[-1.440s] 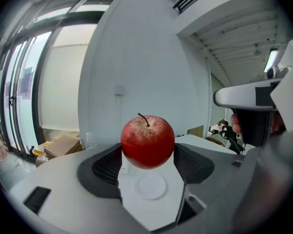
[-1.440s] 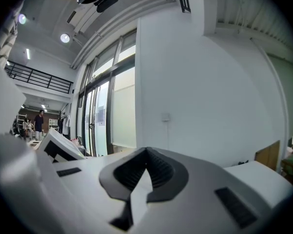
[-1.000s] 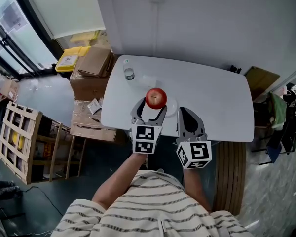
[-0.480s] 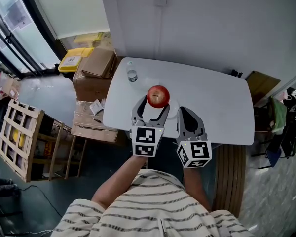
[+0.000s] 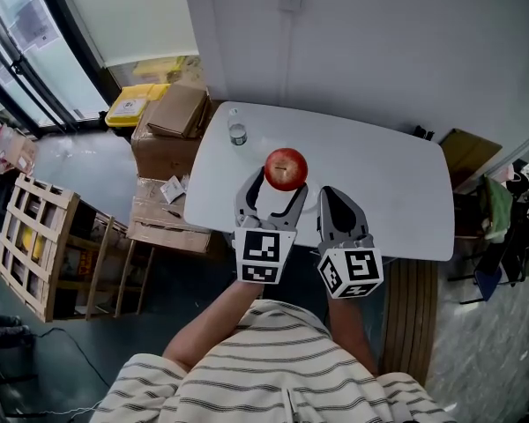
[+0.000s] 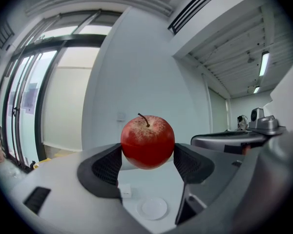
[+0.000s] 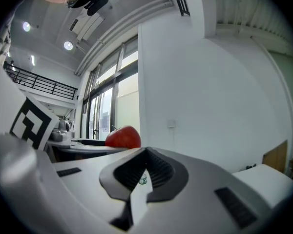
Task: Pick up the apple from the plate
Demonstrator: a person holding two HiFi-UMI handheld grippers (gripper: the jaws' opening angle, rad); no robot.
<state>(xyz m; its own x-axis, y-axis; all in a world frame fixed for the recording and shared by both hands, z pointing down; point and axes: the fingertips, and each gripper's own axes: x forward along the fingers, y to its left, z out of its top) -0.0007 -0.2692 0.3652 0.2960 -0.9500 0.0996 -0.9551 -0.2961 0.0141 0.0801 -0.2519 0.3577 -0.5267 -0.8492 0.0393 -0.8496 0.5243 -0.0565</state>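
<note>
Left gripper view: grasping the apple (image 6: pixel 147 141) between the dark ribbed fingers (image 6: pixel 105 167) of the left gripper (image 6: pixel 148 154), one pad against each flank. Holding it clear of the worktop (image 6: pixel 154 182), above the small white plate (image 6: pixel 154 207). Stem uppermost and leaning a little left; stem axis near upright, too round for any other long axis.

Head view: reaching forward off a bare left forearm (image 5: pixel 216 315) from a striped shirt (image 5: pixel 273 377), marker cube (image 5: pixel 263 254) nearest the body, apple (image 5: pixel 286 167) at the far tip over the worktop's (image 5: pixel 379 174) near half.

Right gripper (image 7: pixel 144 172): fingers (image 7: pixel 163 172) clenched to a narrow slit, gripping nothing. Parked just beside the left gripper (image 5: pixel 276 183), pointing the same way, with the right gripper (image 5: pixel 328 197) tip over the near edge.

Both hands hidden behind the cubes. Plate mostly covered in the head view. Small bottle (image 5: pixel 236 134) at the far left corner, well apart.
</note>
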